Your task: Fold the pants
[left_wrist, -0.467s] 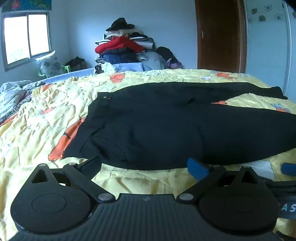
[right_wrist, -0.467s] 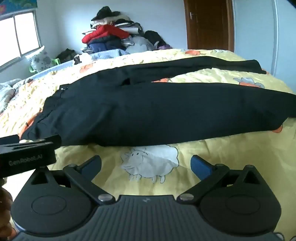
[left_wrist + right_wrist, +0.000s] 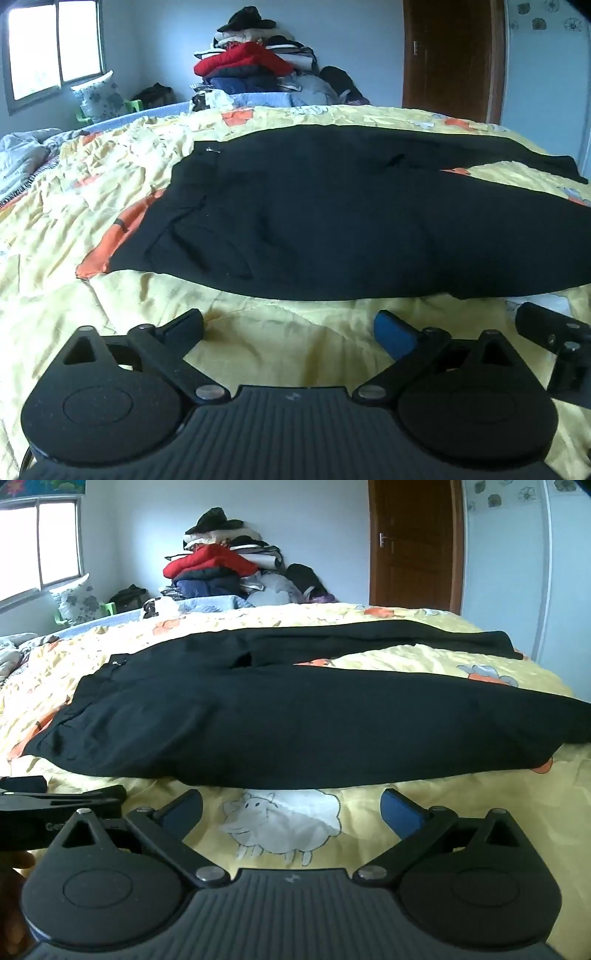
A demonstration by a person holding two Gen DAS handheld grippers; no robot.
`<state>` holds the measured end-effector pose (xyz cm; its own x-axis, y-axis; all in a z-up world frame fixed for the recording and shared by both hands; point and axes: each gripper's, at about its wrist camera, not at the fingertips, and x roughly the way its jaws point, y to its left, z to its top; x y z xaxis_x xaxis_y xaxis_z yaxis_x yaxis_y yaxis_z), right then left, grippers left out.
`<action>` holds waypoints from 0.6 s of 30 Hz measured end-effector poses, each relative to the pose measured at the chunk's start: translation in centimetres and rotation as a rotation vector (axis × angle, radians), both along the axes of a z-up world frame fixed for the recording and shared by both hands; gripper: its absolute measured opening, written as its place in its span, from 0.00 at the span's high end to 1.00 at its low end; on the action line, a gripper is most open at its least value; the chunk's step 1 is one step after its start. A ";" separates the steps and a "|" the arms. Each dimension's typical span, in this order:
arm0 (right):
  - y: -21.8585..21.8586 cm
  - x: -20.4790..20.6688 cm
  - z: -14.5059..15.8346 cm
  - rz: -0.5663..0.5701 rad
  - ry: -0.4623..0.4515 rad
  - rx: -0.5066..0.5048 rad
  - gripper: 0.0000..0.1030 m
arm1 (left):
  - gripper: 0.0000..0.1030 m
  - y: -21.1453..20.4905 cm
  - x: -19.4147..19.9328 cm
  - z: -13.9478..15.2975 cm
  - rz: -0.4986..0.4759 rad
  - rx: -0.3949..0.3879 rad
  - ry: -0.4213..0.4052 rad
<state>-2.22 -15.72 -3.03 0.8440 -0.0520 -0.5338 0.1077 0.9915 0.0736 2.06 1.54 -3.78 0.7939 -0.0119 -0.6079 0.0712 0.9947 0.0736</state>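
Black pants (image 3: 332, 229) lie spread flat on a yellow patterned bedspread (image 3: 55, 258), waist to the left and both legs stretching right. They also show in the right wrist view (image 3: 280, 723). My left gripper (image 3: 291, 326) is open and empty, just short of the pants' near edge by the waist end. My right gripper (image 3: 291, 806) is open and empty, over a sheep print before the near leg. Each gripper shows at the edge of the other's view.
A tall pile of clothes (image 3: 218, 568) stands against the far wall. A brown door (image 3: 413, 546) is at the back right, a window (image 3: 51, 48) and a pillow (image 3: 98, 96) at the left. The bed's right edge drops off near the pant hems.
Both grippers have moved a little back and up from the pants' near edge. The right gripper's body now shows more at the right of the left wrist view. Jaws stay open.
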 end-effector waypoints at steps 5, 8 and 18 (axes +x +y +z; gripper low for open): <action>0.2 -0.2 0.0 0.004 0.005 0.003 0.00 | 0.00 -0.1 -0.5 -0.3 0.014 -0.035 -0.010; 0.3 -0.2 -0.2 0.005 0.010 0.005 0.00 | 0.00 -0.3 -0.5 -0.3 0.017 -0.036 -0.011; 0.4 0.2 -0.7 0.013 0.037 0.001 0.00 | 0.00 -0.1 -0.5 -0.3 0.020 -0.063 -0.003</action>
<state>-2.03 -15.36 -3.74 0.8240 -0.0405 -0.5651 0.0976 0.9927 0.0711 1.57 1.48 -4.07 0.7964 -0.0342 -0.6038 0.0513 0.9986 0.0110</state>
